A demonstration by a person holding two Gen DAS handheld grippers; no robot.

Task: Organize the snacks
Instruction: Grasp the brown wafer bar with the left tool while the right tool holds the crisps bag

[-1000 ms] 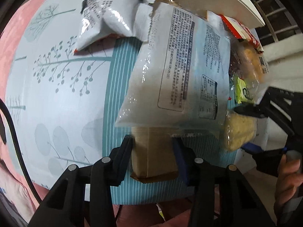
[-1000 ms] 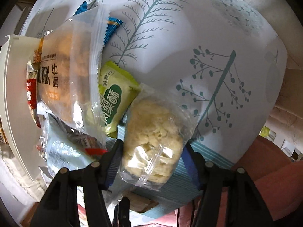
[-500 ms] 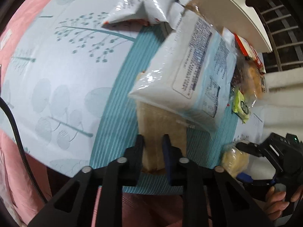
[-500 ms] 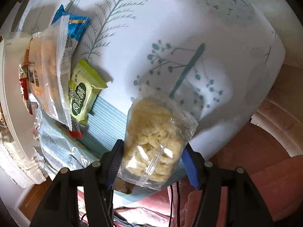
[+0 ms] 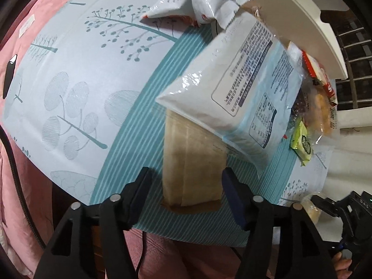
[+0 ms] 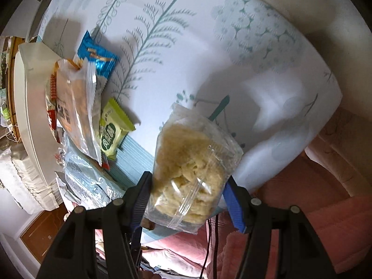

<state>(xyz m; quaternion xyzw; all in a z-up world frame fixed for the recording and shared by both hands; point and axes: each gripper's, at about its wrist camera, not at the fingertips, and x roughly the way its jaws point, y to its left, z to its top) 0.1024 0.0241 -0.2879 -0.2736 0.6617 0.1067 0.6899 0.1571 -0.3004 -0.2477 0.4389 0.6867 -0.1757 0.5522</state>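
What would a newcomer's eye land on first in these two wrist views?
In the right wrist view, the clear bag of pale crisps gripped in the right gripper above the tree-print tablecloth. In the left wrist view, the left gripper jaws are opening around a flat brown packet tucked under a big white snack bag.

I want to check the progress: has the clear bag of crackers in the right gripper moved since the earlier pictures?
Yes. The clear bag of crackers, clamped in the right gripper, has moved away from the green packet toward the tablecloth's near edge.
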